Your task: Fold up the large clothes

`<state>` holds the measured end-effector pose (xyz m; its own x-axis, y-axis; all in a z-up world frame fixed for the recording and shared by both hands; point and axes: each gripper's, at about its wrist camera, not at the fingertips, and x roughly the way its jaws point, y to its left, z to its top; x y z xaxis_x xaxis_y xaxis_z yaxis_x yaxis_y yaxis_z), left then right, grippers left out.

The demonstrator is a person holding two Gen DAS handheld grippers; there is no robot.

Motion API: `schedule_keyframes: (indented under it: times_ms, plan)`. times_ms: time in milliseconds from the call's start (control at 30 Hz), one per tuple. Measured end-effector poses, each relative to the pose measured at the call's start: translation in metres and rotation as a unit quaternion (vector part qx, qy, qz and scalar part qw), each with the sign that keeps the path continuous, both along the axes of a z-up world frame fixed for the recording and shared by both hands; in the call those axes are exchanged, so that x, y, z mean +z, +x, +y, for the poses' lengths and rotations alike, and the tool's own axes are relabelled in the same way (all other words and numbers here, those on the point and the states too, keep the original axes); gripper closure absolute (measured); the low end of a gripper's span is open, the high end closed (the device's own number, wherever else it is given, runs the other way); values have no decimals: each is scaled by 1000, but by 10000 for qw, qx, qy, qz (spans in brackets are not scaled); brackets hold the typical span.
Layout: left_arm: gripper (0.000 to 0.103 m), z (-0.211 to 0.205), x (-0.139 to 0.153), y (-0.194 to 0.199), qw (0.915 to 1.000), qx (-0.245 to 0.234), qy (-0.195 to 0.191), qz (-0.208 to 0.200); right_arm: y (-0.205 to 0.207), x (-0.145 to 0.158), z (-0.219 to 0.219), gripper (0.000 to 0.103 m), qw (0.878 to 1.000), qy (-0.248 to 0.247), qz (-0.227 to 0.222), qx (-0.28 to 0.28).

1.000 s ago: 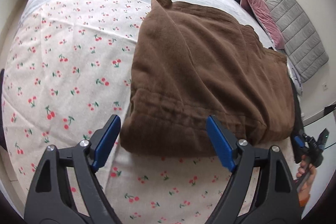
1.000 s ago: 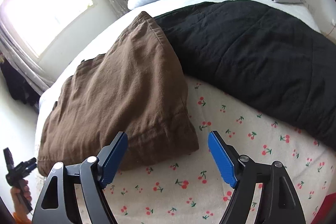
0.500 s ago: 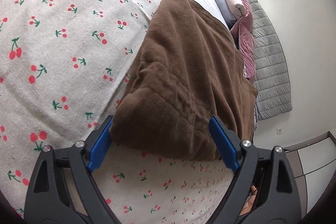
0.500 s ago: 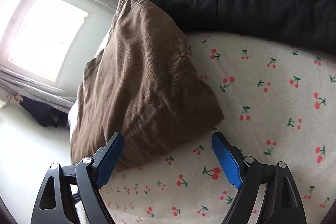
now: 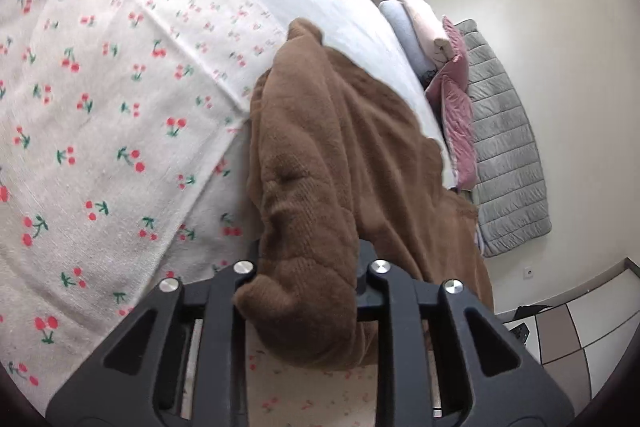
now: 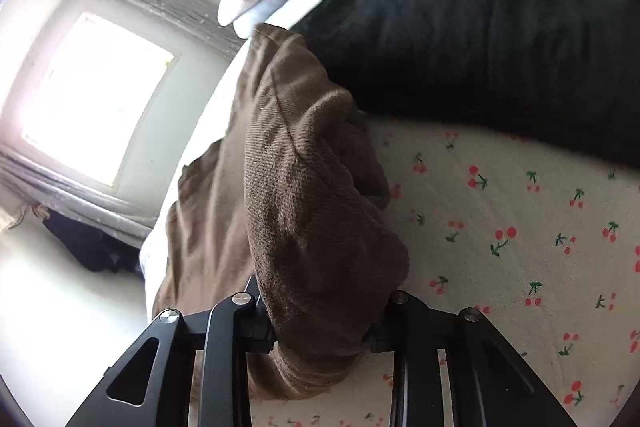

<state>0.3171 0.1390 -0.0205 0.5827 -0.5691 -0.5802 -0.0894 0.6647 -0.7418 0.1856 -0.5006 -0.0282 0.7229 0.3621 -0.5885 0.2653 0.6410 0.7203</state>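
A large brown fleece garment [image 5: 340, 155] lies folded on the cherry-print sheet [image 5: 100, 115] of the bed. My left gripper [image 5: 308, 267] is shut on its near left corner, which bunches up between the jaws and hides the pads. In the right wrist view the same brown garment [image 6: 304, 195] is bunched in my right gripper [image 6: 320, 331], shut on the near right corner. Both corners are lifted a little off the cherry-print sheet [image 6: 520, 227]; the far part of the garment still rests on the bed.
A black quilt [image 6: 500, 27] lies on the bed right of the garment. Pink and white pillows [image 5: 444, 67] and a grey padded headboard [image 5: 508, 155] are at the far end. A bright window [image 6: 96, 99] and tiled floor [image 5: 580, 327] lie beyond the bed.
Both grippers, open around the garment's near edge before, have closed on its two near corners and lifted them. The cloth now bunches in the jaws.
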Motion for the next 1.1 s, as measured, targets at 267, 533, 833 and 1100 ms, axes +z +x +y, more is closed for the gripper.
schedule_keyframes:
  times_ms: [267, 533, 833, 1100]
  plan:
    - [80, 36, 76, -74, 9971, -452, 148, -588, -77, 69, 7, 79, 9980, 51, -397, 495]
    - [64, 50, -39, -157, 9858, -976, 1262, 533, -146, -28, 6, 67, 9938, 241, 741, 795]
    - [41, 54, 41, -163, 9574, -214, 2814, -615, -164, 26, -14, 38, 9903, -1302, 470, -113]
    - [39, -39, 41, -78, 9420, -1105, 2964, -1120, -98, 64, 62, 39, 9647, -2489, -300, 806]
